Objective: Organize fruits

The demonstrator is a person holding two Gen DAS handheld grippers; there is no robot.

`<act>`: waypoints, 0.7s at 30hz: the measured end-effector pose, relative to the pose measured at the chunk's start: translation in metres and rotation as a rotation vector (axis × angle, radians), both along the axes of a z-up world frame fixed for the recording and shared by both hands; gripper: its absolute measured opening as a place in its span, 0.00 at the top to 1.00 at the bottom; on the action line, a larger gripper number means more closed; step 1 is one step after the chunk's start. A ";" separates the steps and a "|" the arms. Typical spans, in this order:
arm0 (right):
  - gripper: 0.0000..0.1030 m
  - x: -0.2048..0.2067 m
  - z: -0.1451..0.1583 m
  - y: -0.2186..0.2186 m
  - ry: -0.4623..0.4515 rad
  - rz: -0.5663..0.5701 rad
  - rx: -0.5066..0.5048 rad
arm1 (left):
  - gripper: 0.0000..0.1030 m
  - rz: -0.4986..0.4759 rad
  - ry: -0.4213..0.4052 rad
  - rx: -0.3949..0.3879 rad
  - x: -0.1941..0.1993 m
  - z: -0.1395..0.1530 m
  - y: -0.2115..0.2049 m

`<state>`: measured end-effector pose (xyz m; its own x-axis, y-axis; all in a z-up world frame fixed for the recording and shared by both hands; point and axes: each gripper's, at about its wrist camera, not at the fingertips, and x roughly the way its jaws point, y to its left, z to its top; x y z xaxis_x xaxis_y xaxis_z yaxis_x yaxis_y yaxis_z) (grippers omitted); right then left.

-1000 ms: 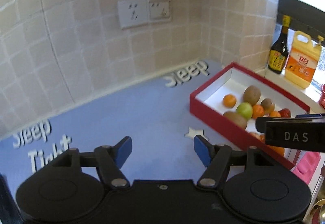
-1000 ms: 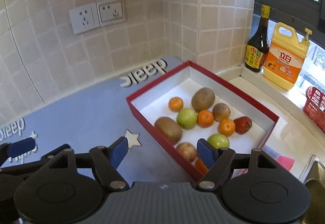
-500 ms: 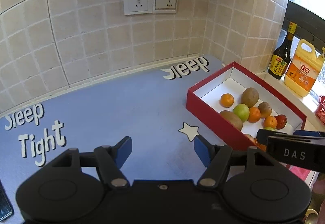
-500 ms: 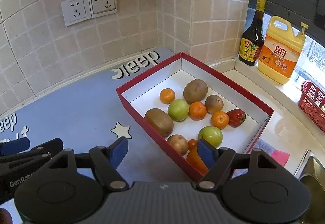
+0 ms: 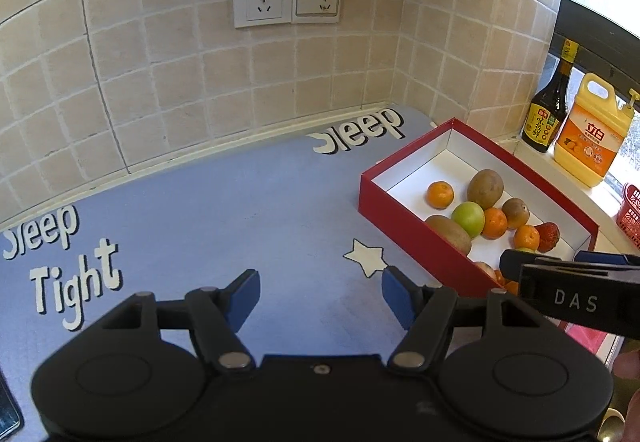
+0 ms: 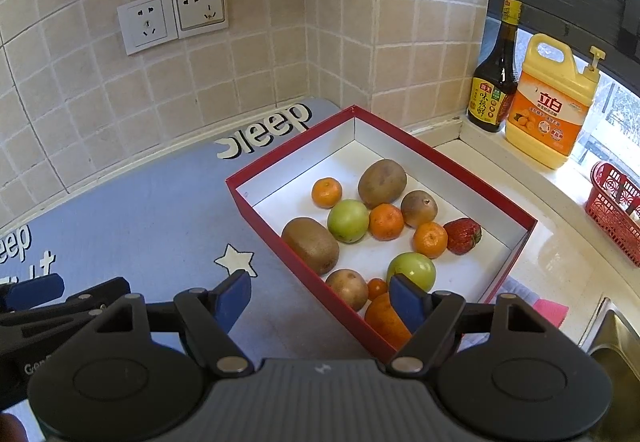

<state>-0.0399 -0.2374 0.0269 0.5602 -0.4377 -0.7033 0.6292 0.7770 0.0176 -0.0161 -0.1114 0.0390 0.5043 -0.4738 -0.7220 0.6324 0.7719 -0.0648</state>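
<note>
**Both claws empty, fruit box off to the right**

The right gripper (image 6: pixel 320 300) hangs with its jaws apart and nothing between them, over the near long wall of the red box (image 6: pixel 448 161). The left gripper (image 5: pixel 320 296), also spread and empty, sits over the blue mat (image 5: pixel 200 226), with the box well to its right, so the right hand is plainly nearer.

The box's long axis runs diagonally from the counter's back corner toward the front right. Inside lie kiwis, mandarins, green apples and a strawberry (image 6: pixel 462 236).

The mat reads "Sleep Tight"; the right gripper's body carries "DAS". The yellow detergent jug (image 6: pixel 548 109) shows "立白".
</note>
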 end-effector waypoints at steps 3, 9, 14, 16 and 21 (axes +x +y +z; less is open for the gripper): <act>0.24 0.001 -0.001 0.001 0.004 0.001 0.001 | 0.22 0.001 0.003 0.000 0.000 0.000 -0.001; 0.24 0.002 -0.001 0.001 0.007 0.004 0.001 | 0.22 -0.007 0.008 0.002 0.002 -0.003 0.000; 0.24 0.001 -0.002 0.000 0.009 0.007 0.005 | 0.22 -0.008 0.012 -0.007 0.002 -0.003 0.001; 0.24 0.001 -0.003 -0.002 0.010 0.008 0.007 | 0.22 -0.013 0.009 -0.004 0.002 -0.003 0.000; 0.24 0.001 -0.005 -0.003 0.014 0.011 0.012 | 0.22 -0.023 0.013 -0.001 0.002 -0.004 -0.001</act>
<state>-0.0389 -0.2408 0.0221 0.5553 -0.4231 -0.7159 0.6208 0.7838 0.0183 -0.0142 -0.1126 0.0348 0.4836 -0.4856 -0.7282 0.6488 0.7573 -0.0741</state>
